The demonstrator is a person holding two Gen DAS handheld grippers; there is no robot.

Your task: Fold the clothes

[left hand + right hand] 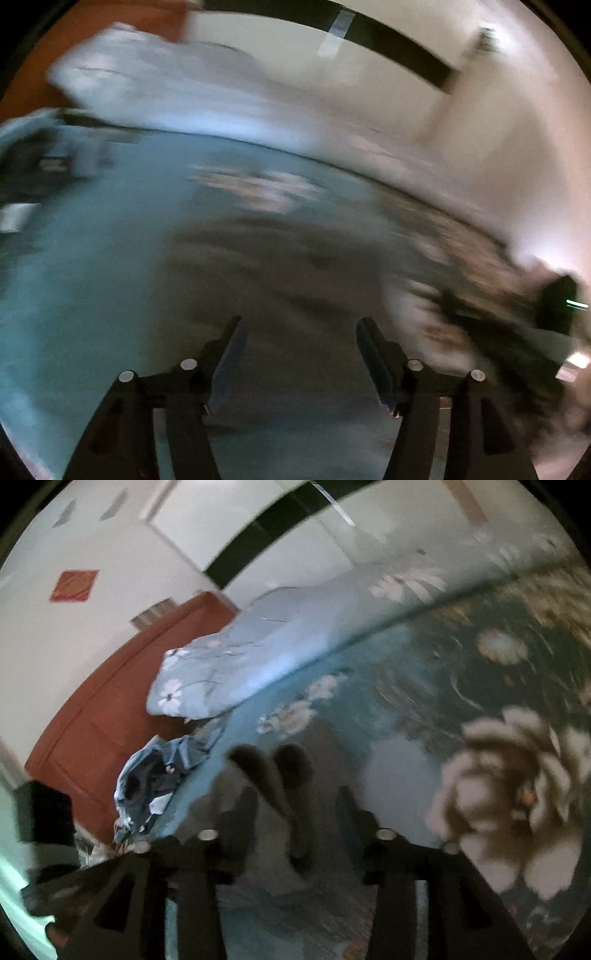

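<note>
crumpled blue garment (155, 779) lies left of r gripper (295, 808), prob. untouched.

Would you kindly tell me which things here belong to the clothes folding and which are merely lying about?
Belongs to the job:
- left claw, open
- right claw, open
- crumpled blue garment, untouched at the bed's edge

Lying about:
- floral bedspread
- pale blue flowered pillow
- reddish wooden headboard

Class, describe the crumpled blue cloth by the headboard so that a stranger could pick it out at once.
Start at the red-brown headboard along the bed's edge. Below the plump pale blue flowered pillow, the crumpled cloth lies against the headboard. Unlike the smooth pillow and the flat flowered bedspread, it is bunched into dark folds.
</note>
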